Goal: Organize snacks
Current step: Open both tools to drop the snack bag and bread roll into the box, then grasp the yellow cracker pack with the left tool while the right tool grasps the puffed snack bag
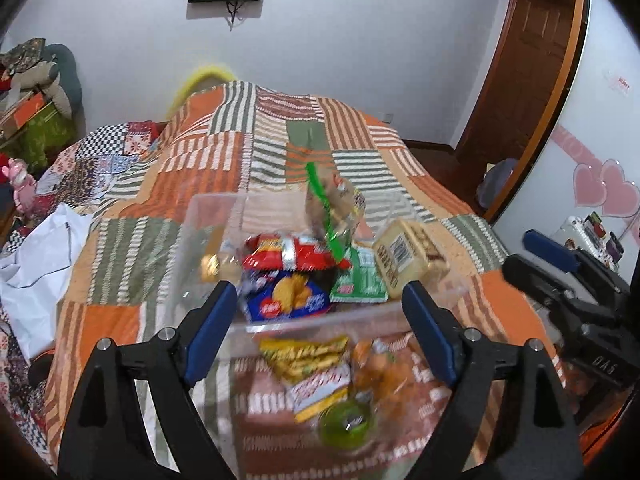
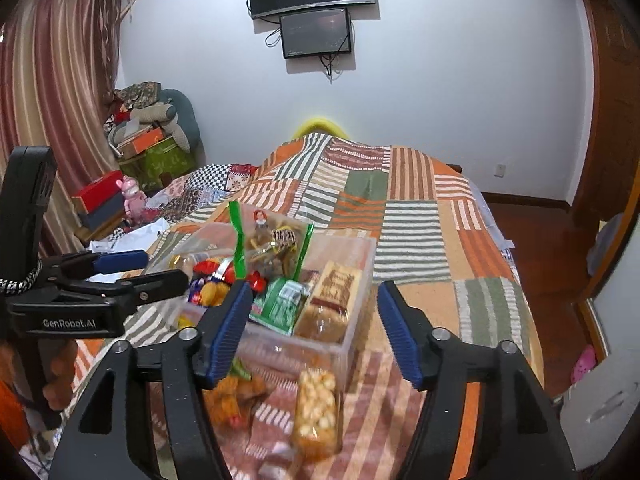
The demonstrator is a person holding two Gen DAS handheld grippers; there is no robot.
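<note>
Clear plastic bin [image 2: 360, 264] crammed with bright snack packets [image 1: 286, 258], left gripper [image 1: 320, 328] and right gripper [image 2: 312, 328] jaws apart, empty

bin [image 2: 360, 280]: on the quilt [image 2: 420, 216]
in bin: biscuits [image 2: 214, 294], wafers [image 2: 336, 292], tall bag [image 2: 272, 248]
before bin: popcorn [image 2: 316, 412], yellow pack [image 1: 304, 356]

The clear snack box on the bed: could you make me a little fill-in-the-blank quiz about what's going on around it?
1. The clear box sits on a patchwork ____.
2. Both the left gripper and the right gripper have jaws that are ____.
3. The tall bag standing in the box has ____ edges.

Missing words: bedspread; open; green
</note>
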